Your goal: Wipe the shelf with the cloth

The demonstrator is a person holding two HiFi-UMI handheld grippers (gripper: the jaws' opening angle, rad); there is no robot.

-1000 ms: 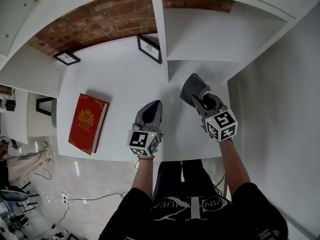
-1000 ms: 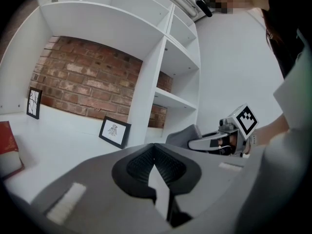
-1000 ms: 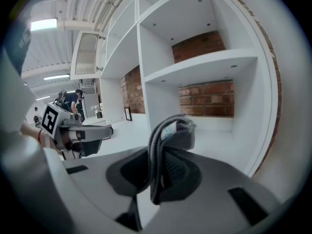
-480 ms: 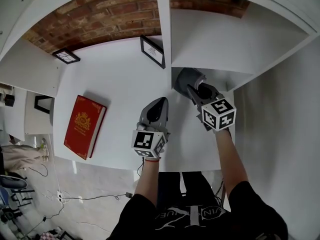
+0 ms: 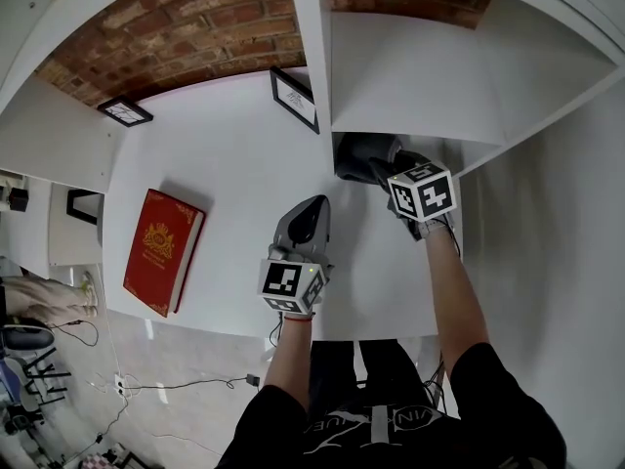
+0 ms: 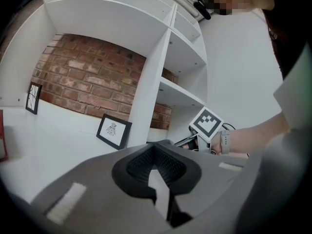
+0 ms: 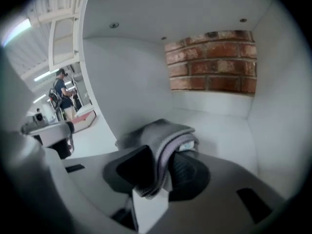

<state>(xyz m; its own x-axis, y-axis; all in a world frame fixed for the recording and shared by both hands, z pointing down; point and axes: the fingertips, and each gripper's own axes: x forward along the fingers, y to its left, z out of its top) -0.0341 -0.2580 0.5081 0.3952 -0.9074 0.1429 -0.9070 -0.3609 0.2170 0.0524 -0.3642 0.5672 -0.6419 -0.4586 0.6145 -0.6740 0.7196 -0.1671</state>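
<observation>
Cloth sits pinched in the right gripper at the mouth of the shelf compartment, upper centre of the head view. Its jaws have just been easing apart, so the cloth could slip free mid-wipe. Left gripper, lower centre, is closed on nothing.

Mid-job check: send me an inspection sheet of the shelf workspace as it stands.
Surface: white shelf, nothing spilled that I can see.
Job's things: grey cloth, inside the right-hand compartment.
Clutter: red book lying flat at the left; two framed pictures at the back.
Grippers: right gripper has the cloth between its jaws, which have just been opening slightly; left gripper shut, empty, over the shelf.
Cables: loose cables on the floor below.
Surroundings: brick wall behind; a person standing far off.
</observation>
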